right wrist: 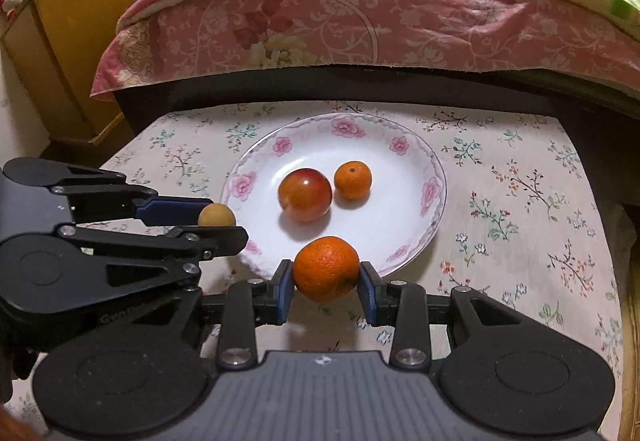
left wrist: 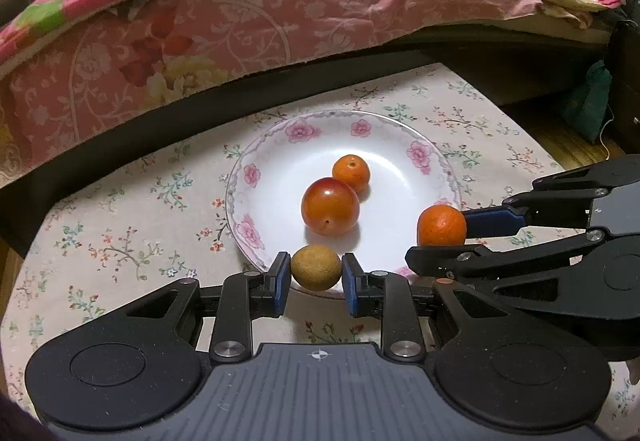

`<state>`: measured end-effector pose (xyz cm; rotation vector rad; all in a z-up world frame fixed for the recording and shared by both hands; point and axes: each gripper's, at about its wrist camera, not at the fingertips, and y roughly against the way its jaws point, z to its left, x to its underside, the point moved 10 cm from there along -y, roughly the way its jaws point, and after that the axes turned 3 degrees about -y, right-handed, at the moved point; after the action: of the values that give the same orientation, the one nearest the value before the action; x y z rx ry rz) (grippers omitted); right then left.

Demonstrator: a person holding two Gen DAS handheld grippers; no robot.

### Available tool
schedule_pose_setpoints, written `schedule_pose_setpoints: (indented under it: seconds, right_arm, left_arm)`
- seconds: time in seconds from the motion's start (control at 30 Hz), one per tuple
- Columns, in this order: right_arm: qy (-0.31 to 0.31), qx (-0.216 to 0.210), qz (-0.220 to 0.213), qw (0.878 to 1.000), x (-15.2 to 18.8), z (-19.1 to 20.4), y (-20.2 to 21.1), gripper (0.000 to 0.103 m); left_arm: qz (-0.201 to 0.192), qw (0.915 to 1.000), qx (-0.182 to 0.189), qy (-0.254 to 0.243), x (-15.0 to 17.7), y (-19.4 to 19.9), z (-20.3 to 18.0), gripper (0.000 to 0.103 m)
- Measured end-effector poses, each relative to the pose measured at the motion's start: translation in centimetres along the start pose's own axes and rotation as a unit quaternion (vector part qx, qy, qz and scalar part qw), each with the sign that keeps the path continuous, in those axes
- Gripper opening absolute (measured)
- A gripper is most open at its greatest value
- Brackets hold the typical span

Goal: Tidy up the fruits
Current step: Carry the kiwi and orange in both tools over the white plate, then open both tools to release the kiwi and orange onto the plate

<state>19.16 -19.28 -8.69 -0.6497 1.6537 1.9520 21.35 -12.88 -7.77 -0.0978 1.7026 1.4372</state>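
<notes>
A white plate with pink flowers (left wrist: 420, 155) (right wrist: 432, 193) sits on the floral tablecloth. On it lie a shiny red-orange round fruit (left wrist: 330, 205) (right wrist: 305, 194) and a small orange (left wrist: 351, 173) (right wrist: 353, 180). My left gripper (left wrist: 316, 279) (right wrist: 220, 223) is shut on a small tan round fruit (left wrist: 316, 267) (right wrist: 216, 216) over the plate's near rim. My right gripper (right wrist: 326, 279) (left wrist: 442, 237) is shut on a larger orange (right wrist: 326, 268) (left wrist: 441, 225) at the plate's near right rim.
A bed with a pink floral sheet (left wrist: 240, 29) (right wrist: 360, 25) and quilt runs close behind the table. A yellow wooden cabinet (right wrist: 68, 53) stands at the left. A green bag (left wrist: 588, 101) hangs at the right beyond the table edge.
</notes>
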Motion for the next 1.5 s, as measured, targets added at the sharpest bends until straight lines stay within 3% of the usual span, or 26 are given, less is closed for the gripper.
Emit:
schedule_pose_setpoints:
  seconds: [0.43, 1.0, 1.5]
  right_arm:
    - [0.016, 0.004, 0.001, 1.0, -0.6, -0.6, -2.4, 0.036]
    - [0.015, 0.007, -0.018, 1.0, -1.6, -0.8, -1.9, 0.039]
    - [0.003, 0.008, -0.027, 1.0, -1.6, -0.4, 0.3, 0.039]
  left_arm:
    - [0.007, 0.9999, -0.008, 0.005, -0.1, -1.3, 0.8, 0.034]
    - [-0.009, 0.9996, -0.021, 0.017, -0.9, -0.3, 1.8, 0.053]
    - [-0.015, 0.9996, -0.023, 0.009, 0.0, 2.5, 1.5, 0.061]
